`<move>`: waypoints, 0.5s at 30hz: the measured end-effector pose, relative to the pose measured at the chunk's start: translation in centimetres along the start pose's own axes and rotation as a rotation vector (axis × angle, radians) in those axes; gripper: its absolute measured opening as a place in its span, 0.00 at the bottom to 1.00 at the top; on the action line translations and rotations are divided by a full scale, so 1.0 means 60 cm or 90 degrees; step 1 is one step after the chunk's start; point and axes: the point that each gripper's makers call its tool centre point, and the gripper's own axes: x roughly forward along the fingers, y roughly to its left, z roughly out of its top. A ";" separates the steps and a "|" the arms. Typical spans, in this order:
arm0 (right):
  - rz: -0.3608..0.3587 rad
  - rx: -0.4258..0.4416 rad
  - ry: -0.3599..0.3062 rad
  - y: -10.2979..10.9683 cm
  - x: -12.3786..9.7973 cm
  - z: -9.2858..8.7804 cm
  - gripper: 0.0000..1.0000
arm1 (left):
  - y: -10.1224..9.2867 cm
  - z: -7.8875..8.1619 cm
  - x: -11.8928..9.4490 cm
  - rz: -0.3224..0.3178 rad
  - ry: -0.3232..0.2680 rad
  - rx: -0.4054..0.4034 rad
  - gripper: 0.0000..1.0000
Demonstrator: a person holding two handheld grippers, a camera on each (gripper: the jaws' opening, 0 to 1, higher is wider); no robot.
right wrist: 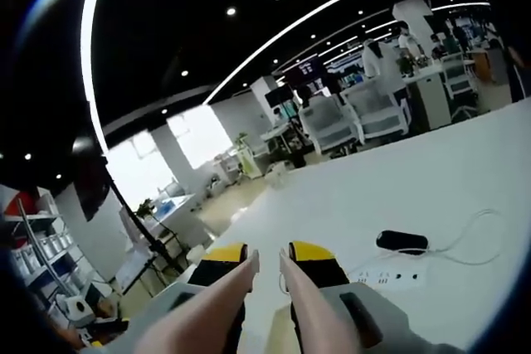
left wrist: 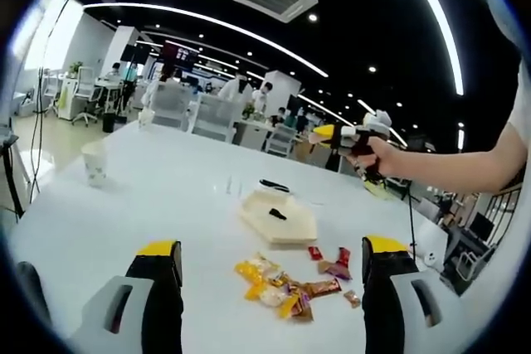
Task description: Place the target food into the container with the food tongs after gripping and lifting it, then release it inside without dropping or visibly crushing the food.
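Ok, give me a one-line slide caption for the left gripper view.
Left hand-held gripper open above scattered wrapped snacks on a white table, beige container beyond, right hand-held gripper raised at right.

I am finding nothing legible from here: the snack wrappers [left wrist: 282, 288] lying on the table [left wrist: 166, 196] are showing print too small to read, and the distant wall screen [left wrist: 178, 55] is glowing as a blur.
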 end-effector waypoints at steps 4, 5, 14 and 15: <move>0.002 0.000 0.003 0.003 0.000 -0.002 0.20 | 0.000 0.002 0.003 0.001 -0.002 -0.002 0.89; 0.003 0.000 0.004 0.004 0.000 -0.003 0.20 | 0.000 0.001 0.004 0.001 -0.001 0.000 0.89; 0.005 0.003 0.000 0.003 -0.013 -0.004 0.21 | -0.011 -0.002 0.013 -0.002 -0.001 0.002 0.90; 0.006 0.003 0.000 0.003 -0.014 -0.003 0.21 | -0.012 -0.001 0.014 -0.004 -0.002 0.002 0.90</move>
